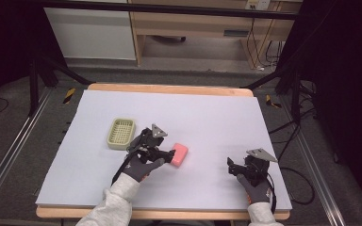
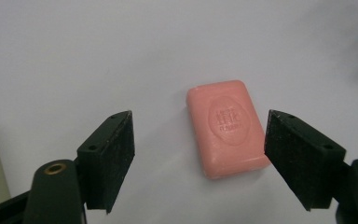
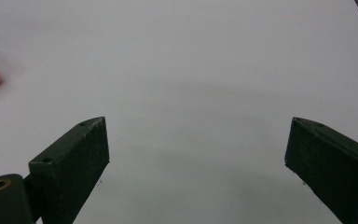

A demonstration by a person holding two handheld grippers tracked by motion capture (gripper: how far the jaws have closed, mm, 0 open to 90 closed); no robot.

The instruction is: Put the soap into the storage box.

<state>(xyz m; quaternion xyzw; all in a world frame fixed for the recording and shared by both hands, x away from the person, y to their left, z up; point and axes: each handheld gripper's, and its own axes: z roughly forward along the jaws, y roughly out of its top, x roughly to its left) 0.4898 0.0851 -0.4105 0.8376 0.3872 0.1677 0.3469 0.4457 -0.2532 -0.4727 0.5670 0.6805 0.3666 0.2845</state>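
Lying flat on the smooth pale sheet (image 1: 207,117) is a pink rectangular soap bar (image 2: 227,128) with rounded corners and an oval embossed stamp. The left gripper (image 2: 198,154) brackets it, matte black jaws spread, one jaw at the bar's corner. A green ribbed soap dish (image 1: 121,133) sits beside. The right gripper (image 3: 196,163) stands well apart, jaws spread over bare sheet.
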